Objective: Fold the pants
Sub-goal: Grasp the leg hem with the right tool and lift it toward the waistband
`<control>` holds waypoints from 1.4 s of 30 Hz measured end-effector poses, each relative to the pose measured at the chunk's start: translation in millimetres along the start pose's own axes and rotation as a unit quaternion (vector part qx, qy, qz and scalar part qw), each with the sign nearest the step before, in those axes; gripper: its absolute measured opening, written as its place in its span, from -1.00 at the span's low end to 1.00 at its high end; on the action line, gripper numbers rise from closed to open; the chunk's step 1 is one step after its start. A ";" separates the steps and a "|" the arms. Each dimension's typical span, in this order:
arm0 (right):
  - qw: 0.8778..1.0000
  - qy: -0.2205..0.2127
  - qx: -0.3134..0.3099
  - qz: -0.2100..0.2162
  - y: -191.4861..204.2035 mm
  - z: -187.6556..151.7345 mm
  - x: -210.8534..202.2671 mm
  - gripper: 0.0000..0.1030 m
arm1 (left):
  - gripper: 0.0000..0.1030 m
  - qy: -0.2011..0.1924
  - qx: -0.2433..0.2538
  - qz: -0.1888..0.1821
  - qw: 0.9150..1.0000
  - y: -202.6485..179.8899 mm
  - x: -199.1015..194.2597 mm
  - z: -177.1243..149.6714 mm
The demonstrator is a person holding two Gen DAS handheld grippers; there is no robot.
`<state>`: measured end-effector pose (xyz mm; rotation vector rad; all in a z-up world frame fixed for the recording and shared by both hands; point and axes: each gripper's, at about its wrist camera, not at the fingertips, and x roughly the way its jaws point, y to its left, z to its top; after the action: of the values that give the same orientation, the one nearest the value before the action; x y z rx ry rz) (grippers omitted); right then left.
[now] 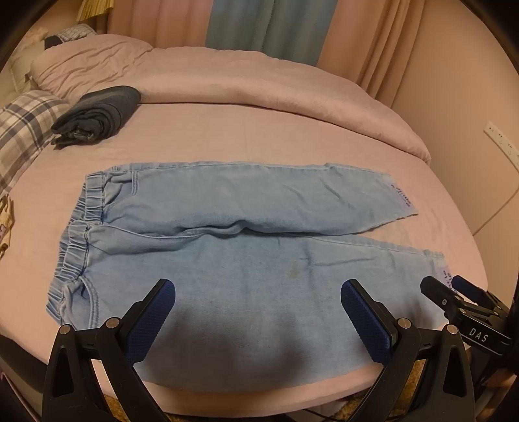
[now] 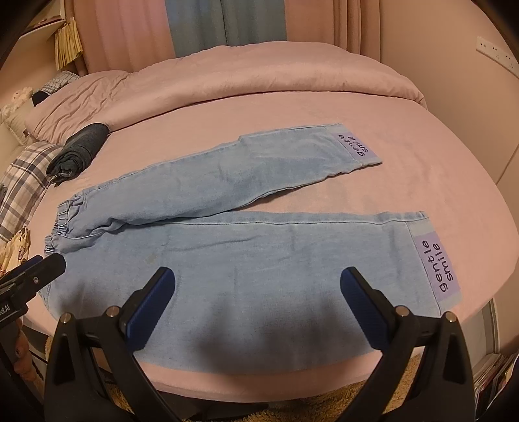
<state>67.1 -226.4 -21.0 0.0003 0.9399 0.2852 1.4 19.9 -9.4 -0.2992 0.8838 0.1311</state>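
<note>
Light blue denim pants (image 1: pixel 227 233) lie flat on the pink bed, waistband (image 1: pixel 81 227) to the left, both legs stretched to the right and slightly apart. The pants also show in the right wrist view (image 2: pixel 259 246), with purple "gentle smile" cuff patches (image 2: pixel 436 266). My left gripper (image 1: pixel 258 311) is open and empty above the near leg's upper part. My right gripper (image 2: pixel 258 302) is open and empty above the near leg's lower part; it shows at the right of the left wrist view (image 1: pixel 454 289). The left gripper shows at the left edge of the right wrist view (image 2: pixel 35 272).
A folded dark garment (image 1: pixel 97 112) lies at the back left of the bed (image 1: pixel 227 136). A plaid pillow (image 1: pixel 22 130) is at the left, a bunched pink duvet (image 1: pixel 259 81) along the back. Curtains (image 1: pixel 246 26) hang behind. The bed's front edge (image 1: pixel 259 389) is right below the grippers.
</note>
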 end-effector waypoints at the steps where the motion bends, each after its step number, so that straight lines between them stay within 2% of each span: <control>1: 1.000 0.001 0.000 0.000 0.1 -0.3 0.1 0.98 | 0.99 0.000 -0.001 0.000 1.000 1.2 0.7 0.0; 6: 1.000 0.005 0.006 0.007 -3.4 4.4 5.4 0.98 | 0.99 0.002 -0.019 0.007 1.000 16.6 6.0 5.2; 9: 1.000 0.003 0.013 0.020 -8.2 21.2 12.5 0.98 | 0.98 -0.001 -0.034 0.016 0.999 30.0 9.7 11.9; 13: 0.998 0.008 0.041 0.054 -12.2 63.6 37.2 0.96 | 0.98 0.002 -0.064 0.030 0.998 49.8 18.8 16.5; 17: 0.991 0.054 0.086 0.083 -3.9 120.5 96.7 0.82 | 0.98 0.019 -0.090 0.037 0.995 67.4 28.3 9.8; 21: 0.985 0.097 0.124 0.069 10.5 167.0 158.2 0.74 | 0.98 0.035 -0.109 0.046 0.992 82.6 33.1 1.7; 23: 0.982 0.113 0.146 0.046 15.9 186.1 190.7 0.72 | 0.98 0.044 -0.118 0.045 0.991 88.2 35.9 -1.8; 27: 0.974 0.154 0.165 -0.012 21.5 201.1 247.5 0.70 | 0.98 0.057 -0.129 0.046 0.989 98.6 43.7 -8.6; 30: 0.975 0.168 0.139 -0.053 24.9 197.3 277.6 0.71 | 0.98 0.076 -0.135 0.049 0.987 104.0 52.3 -15.4; 32: 0.979 0.147 0.111 -0.092 34.7 195.5 276.6 0.47 | 0.98 0.083 -0.137 0.049 0.986 105.2 55.1 -19.4; 34: 0.980 0.128 0.101 -0.116 38.4 195.7 269.3 -0.29 | 0.98 0.083 -0.134 0.050 0.986 103.2 53.9 -19.5; 35: 0.980 0.124 0.101 -0.122 36.2 195.6 264.6 -0.47 | 0.98 0.080 -0.135 0.047 0.987 102.8 51.9 -18.6; 36: 0.981 0.117 0.108 -0.109 30.8 195.2 257.9 -0.79 | 0.98 0.075 -0.137 0.040 0.987 103.7 50.0 -17.0; 39: 0.986 0.089 0.135 -0.032 10.0 189.7 227.3 -0.92 | 0.97 0.052 -0.149 0.012 0.987 106.1 37.0 -11.3; 42: 0.986 0.027 0.158 0.047 -8.9 170.7 165.5 -0.93 | 0.97 0.024 -0.170 -0.019 0.985 113.9 22.7 -1.8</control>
<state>296.9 -173.9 -52.6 0.3308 1.0323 0.2203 -12.4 127.3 -51.3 -0.6390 0.9024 0.2405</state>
